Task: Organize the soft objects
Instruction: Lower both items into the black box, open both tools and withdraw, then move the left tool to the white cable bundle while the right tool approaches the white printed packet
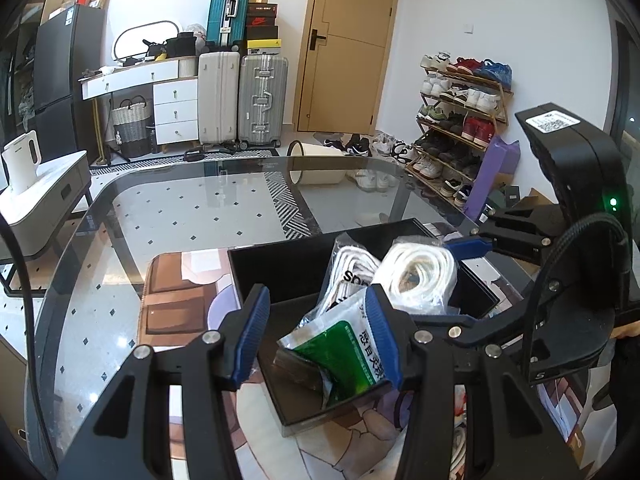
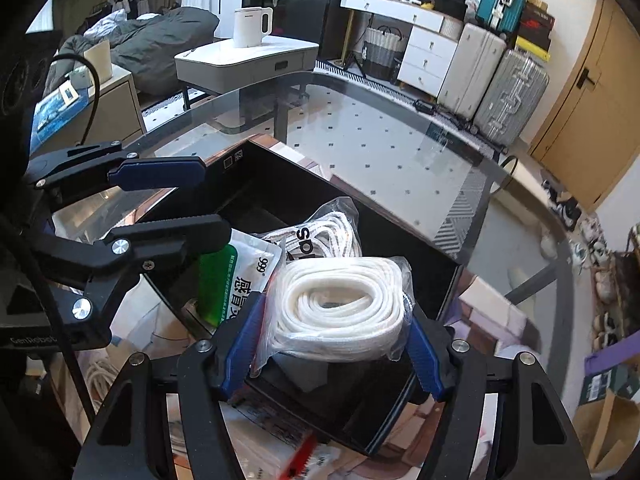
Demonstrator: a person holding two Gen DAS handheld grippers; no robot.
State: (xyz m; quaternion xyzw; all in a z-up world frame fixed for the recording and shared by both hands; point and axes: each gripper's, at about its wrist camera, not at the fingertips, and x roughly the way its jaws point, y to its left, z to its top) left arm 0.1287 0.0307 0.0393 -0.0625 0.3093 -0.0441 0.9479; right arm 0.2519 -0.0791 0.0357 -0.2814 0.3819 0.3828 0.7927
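— Where is the bagged coil of white rope (image 2: 336, 312)?

— It sits over the black box (image 2: 280, 184), in its clear plastic bag, between the blue pads of the right gripper (image 2: 334, 344). The pads press on the bag from both sides, so that gripper is clenched on the coil.

— And the other soft things?

— A second bag of white cord (image 2: 320, 232), printed with black letters, lies in the box just behind the coil. Beside it, a green and white sachet (image 1: 344, 348) leans in the box's near corner.

— Does the left gripper (image 1: 316, 340) have the sachet?

— Its jaws stand apart with the sachet between them. The right-hand pad touches the packet's edge; the left-hand pad is clear of it, so it is not clamped.

— What carries the box?

— A glass table (image 1: 168, 208), with a brown mat (image 1: 172, 292) just beside the box. Suitcases (image 1: 244, 100) and a shoe rack (image 1: 460, 120) stand well behind.
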